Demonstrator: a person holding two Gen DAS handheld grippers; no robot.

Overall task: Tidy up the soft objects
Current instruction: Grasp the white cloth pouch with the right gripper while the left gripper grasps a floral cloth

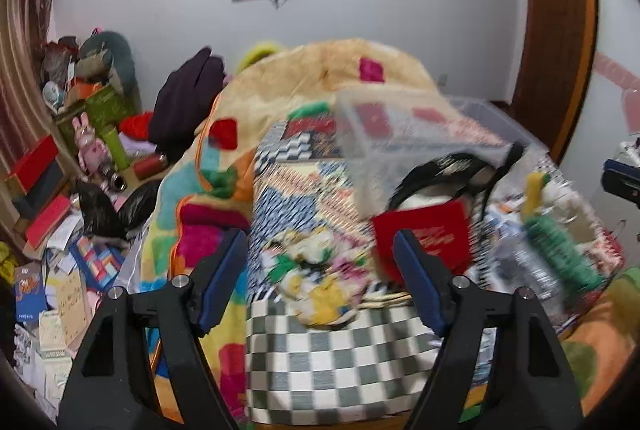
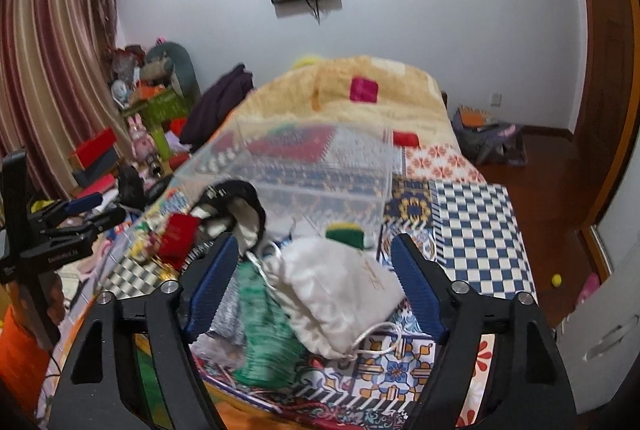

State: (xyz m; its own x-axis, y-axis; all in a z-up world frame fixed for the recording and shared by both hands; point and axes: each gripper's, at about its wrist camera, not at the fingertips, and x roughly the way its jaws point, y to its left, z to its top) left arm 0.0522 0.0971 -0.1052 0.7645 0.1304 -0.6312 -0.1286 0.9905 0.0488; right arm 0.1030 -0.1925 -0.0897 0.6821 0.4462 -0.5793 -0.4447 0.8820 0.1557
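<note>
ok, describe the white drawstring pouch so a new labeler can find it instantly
Start at the clear plastic bin on the patterned bed. Just in front of it sits a pile of soft items, framed by the open right claw. The white drawstring pouch lies on its right side: plain satin, cord trailing, unlike the green knit piece beside it.

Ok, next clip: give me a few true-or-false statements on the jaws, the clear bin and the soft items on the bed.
1. The left gripper has its jaws open and holds nothing. True.
2. The right gripper is clamped on the white drawstring cloth pouch. False: its jaws stand open, the pouch lying on the bed between them.
3. The clear plastic storage bin sits on the patterned quilt. True.
4. The clear plastic storage bin is packed full of soft toys. False: it looks largely empty.
5. A red pouch with gold lettering lies ahead of the left gripper. True.
</note>
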